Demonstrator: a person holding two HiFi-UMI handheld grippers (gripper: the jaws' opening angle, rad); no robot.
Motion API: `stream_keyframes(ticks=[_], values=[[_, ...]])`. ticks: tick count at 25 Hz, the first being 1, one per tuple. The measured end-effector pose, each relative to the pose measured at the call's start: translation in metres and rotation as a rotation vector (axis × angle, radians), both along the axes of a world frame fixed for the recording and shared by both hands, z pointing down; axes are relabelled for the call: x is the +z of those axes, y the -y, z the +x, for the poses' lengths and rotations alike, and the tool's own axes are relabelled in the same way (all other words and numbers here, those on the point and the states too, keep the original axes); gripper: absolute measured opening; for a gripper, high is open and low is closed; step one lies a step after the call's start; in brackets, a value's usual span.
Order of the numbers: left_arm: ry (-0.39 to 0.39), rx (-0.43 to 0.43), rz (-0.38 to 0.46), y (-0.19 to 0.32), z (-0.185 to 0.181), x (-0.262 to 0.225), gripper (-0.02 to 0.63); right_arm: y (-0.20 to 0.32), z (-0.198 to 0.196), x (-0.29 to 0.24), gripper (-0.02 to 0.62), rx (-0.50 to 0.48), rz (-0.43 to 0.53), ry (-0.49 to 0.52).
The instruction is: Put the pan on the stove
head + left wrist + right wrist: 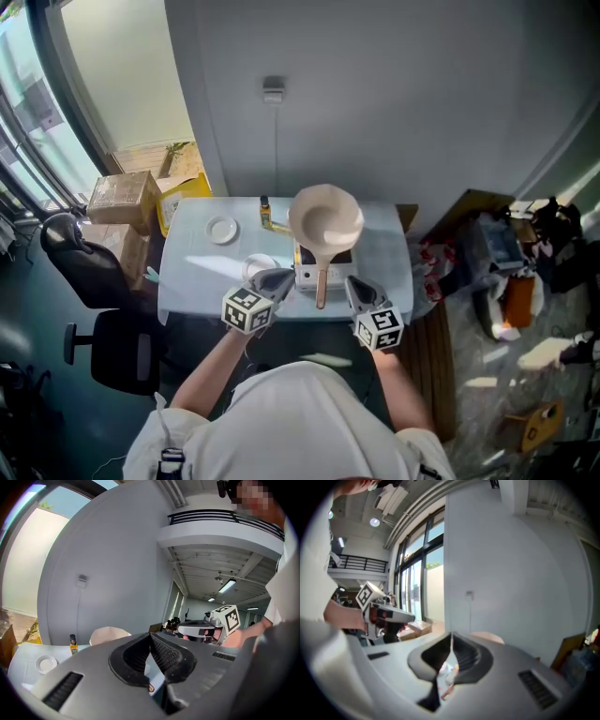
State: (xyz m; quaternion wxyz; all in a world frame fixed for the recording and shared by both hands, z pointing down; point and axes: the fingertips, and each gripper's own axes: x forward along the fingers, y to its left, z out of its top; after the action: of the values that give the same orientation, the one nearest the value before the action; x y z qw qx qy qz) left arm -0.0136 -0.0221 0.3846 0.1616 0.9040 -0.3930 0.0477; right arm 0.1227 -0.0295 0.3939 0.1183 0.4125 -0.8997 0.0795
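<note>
Head view — pan [325,221] — handle seemingly nearward

Pan [325,220] covers most of the stove [310,275] at the table's [384,251] near edge; only the stove's front face shows. The bottle [264,213] by the far edge is too small for its label to be read. The left gripper's [151,637] own body hides all but the pan's rim. A round white object [223,230], perhaps a dish, is unclear.

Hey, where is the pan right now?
In the head view the pan rests on the small stove at the middle of the table, a small bottle just to its left, its handle pointing toward the person.
</note>
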Motion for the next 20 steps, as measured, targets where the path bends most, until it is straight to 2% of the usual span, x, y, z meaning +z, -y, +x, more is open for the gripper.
stream_keyframes(ticks=[20], values=[[0.000,0.000,-0.011,0.0084,0.0070,0.0050,0.021,0.0084,0.0016,-0.0023,0.032,0.012,0.016,0.013]])
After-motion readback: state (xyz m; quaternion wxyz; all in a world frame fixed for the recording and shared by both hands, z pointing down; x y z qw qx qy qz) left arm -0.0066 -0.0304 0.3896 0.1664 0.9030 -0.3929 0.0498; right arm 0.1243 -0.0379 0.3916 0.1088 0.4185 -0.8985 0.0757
